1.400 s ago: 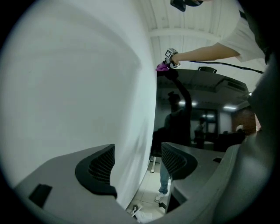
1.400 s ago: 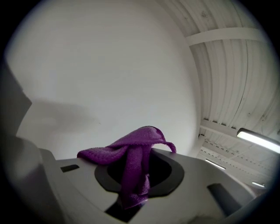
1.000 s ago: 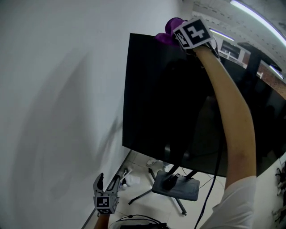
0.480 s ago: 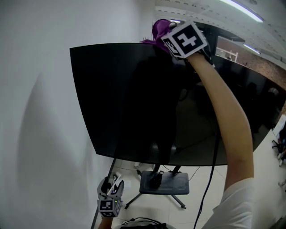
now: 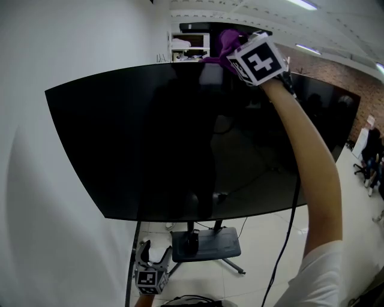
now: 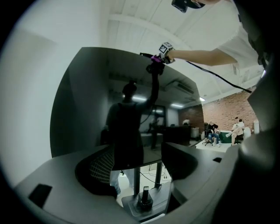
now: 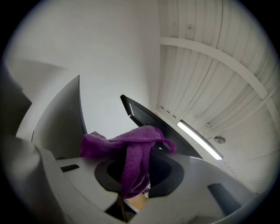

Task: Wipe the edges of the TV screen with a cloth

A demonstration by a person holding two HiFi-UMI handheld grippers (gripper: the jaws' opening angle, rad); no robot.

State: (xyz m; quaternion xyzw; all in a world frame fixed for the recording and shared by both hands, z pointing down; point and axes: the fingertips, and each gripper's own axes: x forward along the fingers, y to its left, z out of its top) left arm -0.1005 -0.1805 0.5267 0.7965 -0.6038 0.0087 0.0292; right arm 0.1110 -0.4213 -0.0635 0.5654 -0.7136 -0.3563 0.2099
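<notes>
While the black TV screen [image 5: 180,138] fills the middle of the head view on its floor stand [image 5: 204,243], the right gripper [image 5: 237,51] is up at the top edge, upper centre, jaws clamped on a purple cloth [image 5: 223,43] lying against that edge. At bottom left, the left gripper [image 5: 153,252] hangs with jaws wide apart, empty.

A plain white wall [image 5: 54,54] fills the head view from 7 to 11 o'clock. At 6 o'clock a dark stand base [image 5: 204,243] with thin splayed legs sits on a pale tiled floor [image 5: 258,234]. A brick wall [image 5: 336,75] shows at 2 o'clock, with seated people [image 5: 369,150] at 3 o'clock, too small to make out further. At 12 o'clock stands a white shelf unit [image 5: 191,43], and a ceiling light strip [image 5: 303,5] runs at 1 o'clock.
</notes>
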